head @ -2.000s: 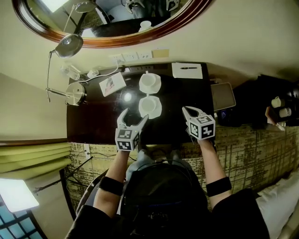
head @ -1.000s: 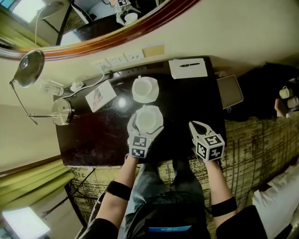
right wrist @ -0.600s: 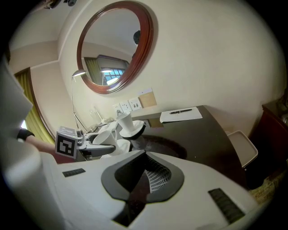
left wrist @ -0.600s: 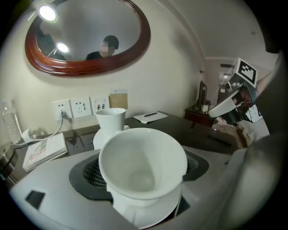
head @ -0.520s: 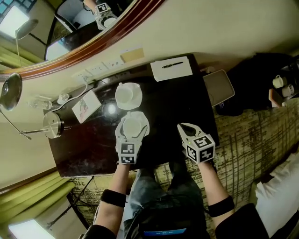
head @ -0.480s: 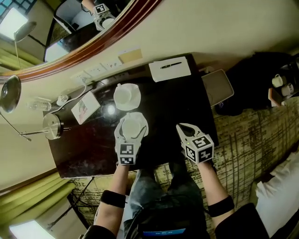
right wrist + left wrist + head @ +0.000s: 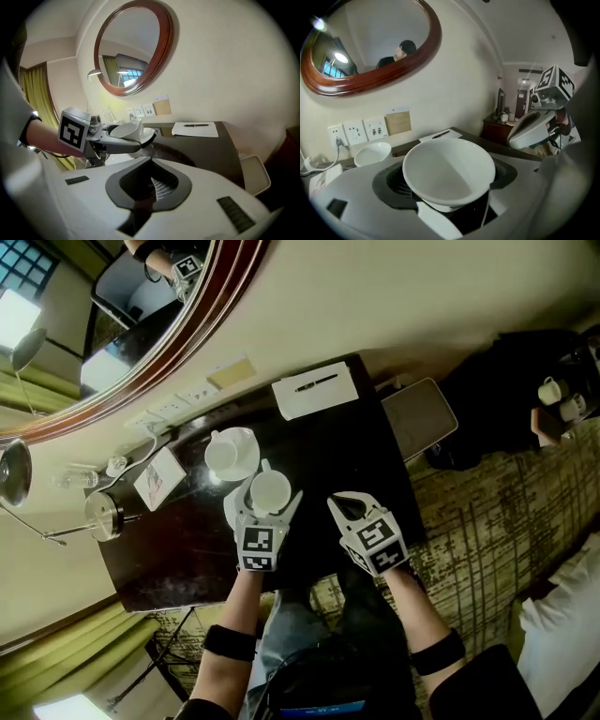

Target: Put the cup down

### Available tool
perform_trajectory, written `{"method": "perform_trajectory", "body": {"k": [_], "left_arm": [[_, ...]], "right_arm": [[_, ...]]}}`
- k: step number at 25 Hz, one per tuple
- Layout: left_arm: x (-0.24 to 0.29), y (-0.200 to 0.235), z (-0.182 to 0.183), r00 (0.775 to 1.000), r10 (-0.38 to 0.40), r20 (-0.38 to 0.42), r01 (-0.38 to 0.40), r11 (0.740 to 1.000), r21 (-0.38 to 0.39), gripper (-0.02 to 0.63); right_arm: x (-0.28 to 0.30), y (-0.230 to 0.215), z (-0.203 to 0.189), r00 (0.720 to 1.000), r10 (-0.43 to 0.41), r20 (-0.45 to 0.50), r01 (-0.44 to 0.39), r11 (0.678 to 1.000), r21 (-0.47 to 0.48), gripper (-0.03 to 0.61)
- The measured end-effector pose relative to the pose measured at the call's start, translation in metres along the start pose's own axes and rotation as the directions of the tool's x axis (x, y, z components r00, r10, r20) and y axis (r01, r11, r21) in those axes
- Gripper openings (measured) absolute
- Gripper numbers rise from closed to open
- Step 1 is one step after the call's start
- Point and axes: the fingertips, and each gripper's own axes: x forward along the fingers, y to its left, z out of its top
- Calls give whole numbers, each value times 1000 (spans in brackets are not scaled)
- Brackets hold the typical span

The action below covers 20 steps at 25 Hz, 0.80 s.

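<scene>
Cup [image 7: 270, 491] is up off the worktop [image 7: 352, 451] right now. It's plain white with the mouth facing up, and it sits between the jaws of the left gripper [image 7: 267, 504]. Those jaws have just been closing and are clamped on its sides at a fairly wide spread. Right under it there's something white on the worktop that looks like a saucer [image 7: 112, 160].

Biggest thing around is the oval mirror [image 7: 133, 47] with a dark wooden frame, on the wall above. Then comes the dark glossy worktop itself, with a chrome desk lamp [image 7: 98, 515] at its left end. A white notepad [image 7: 316, 395] lies at the far right corner.

The right gripper [image 7: 339, 505] hangs just right of the left one, near the front edge. Its jaws are pressed fully together with nothing in them. Both grippers carry cubes with black-and-white square markers, and that's the only crisp print here.

Just behind the held cup, a second cup [image 7: 222, 457] sits on its own saucer [image 7: 247, 440]. Left of that lies a small card [image 7: 157, 479] with a picture on it, but the lettering is too small to read. A row of wall sockets [image 7: 355, 132] runs along the wall behind. Smallest of all is a dark pen [image 7: 316, 382] lying on the notepad.
</scene>
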Motion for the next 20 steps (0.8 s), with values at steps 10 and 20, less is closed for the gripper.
{"method": "perform_trajectory", "body": {"k": [10,20], "left_arm": [[97,-39,65,997,-72,32,71,997,25,428],[163,-63,81,994,-108,32,107,994,12,428]], "right_arm": [[4,-24,13,998,59,-37,-63,992,-113,0],[10,-74,7,996,41,-80,-49,994,-97,0]]}}
